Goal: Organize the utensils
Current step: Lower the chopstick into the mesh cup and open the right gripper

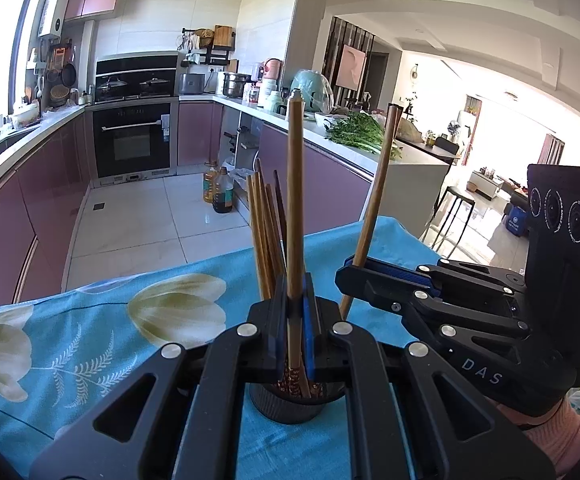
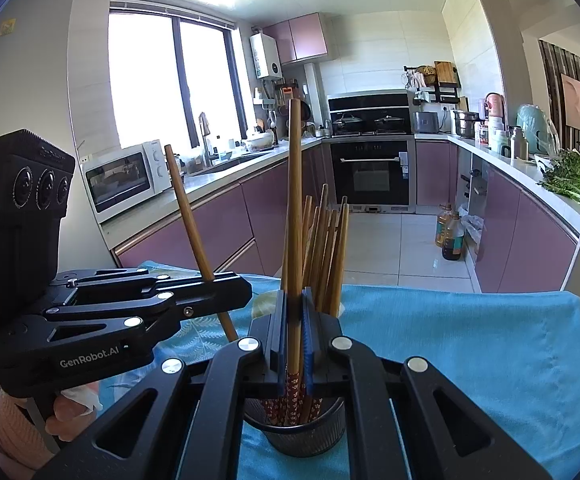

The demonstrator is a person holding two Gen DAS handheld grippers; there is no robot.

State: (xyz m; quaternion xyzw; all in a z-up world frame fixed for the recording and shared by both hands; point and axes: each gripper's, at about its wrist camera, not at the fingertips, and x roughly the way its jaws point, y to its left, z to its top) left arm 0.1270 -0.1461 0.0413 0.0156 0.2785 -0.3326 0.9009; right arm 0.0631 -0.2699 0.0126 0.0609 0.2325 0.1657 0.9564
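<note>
A black mesh holder (image 1: 286,406) (image 2: 294,438) stands on the blue flowered tablecloth (image 1: 90,344) (image 2: 469,340), with several wooden chopsticks (image 1: 265,232) (image 2: 327,248) upright in it. My left gripper (image 1: 294,304) (image 2: 246,292) is shut on one upright chopstick (image 1: 294,200) (image 2: 189,216). My right gripper (image 2: 293,314) (image 1: 349,272) is shut on another chopstick (image 2: 294,200) (image 1: 374,200). Both grippers hover just above the holder, close beside each other. In each wrist view the held chopstick's lower end reaches down toward the holder's mouth. Whether either tip is inside is hidden.
The table's far edge (image 1: 210,256) (image 2: 429,290) drops to a tiled kitchen floor. Two oil bottles (image 1: 218,190) (image 2: 447,236) stand by the purple cabinets. Greens (image 1: 357,134) lie on the counter. A hand in a pink sleeve (image 1: 561,436) (image 2: 10,424) holds each gripper.
</note>
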